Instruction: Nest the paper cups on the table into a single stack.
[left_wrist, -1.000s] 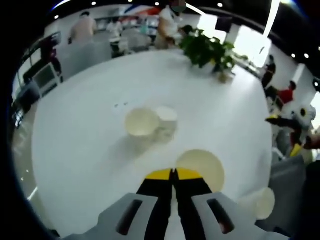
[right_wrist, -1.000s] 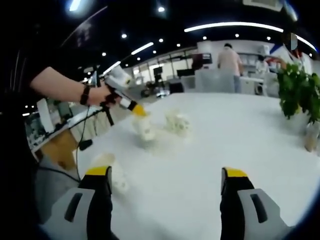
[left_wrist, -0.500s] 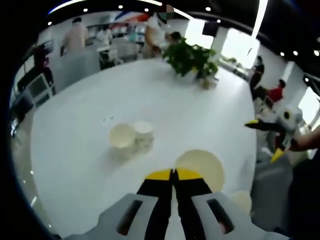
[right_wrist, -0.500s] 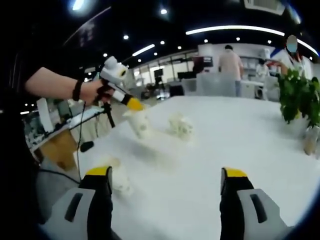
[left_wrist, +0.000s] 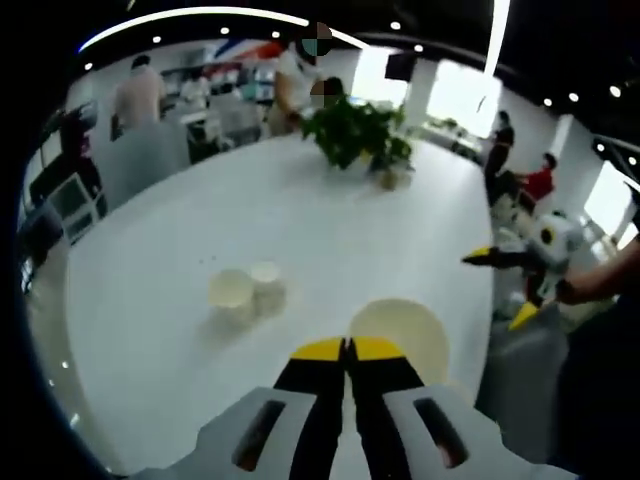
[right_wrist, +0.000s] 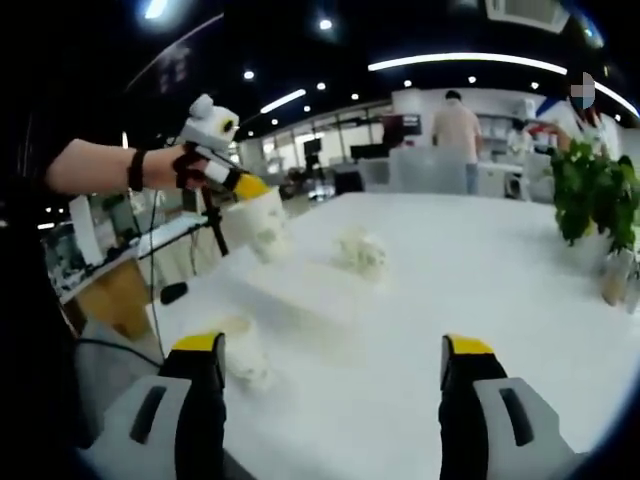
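Cream, perhaps off-white, paper cups (left_wrist: 245, 292), white table (left_wrist: 300, 220), green plant (left_wrist: 350, 130)

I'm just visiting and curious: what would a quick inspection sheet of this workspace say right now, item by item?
Surface: large white table, well lit.
Job's things: one paper cup gripped at the rim by the left gripper and lifted off the table in the right gripper view; pair of cups close together on the table; another cup near the table edge.
Clutter: potted plant at the far side.
Grippers: left gripper shut on the cup; right gripper open, holding nothing, above the table.
Cables: a dark cable hangs below the person's arm.
Surroundings: open office hall, ceiling lights, several people standing or seated in the background.
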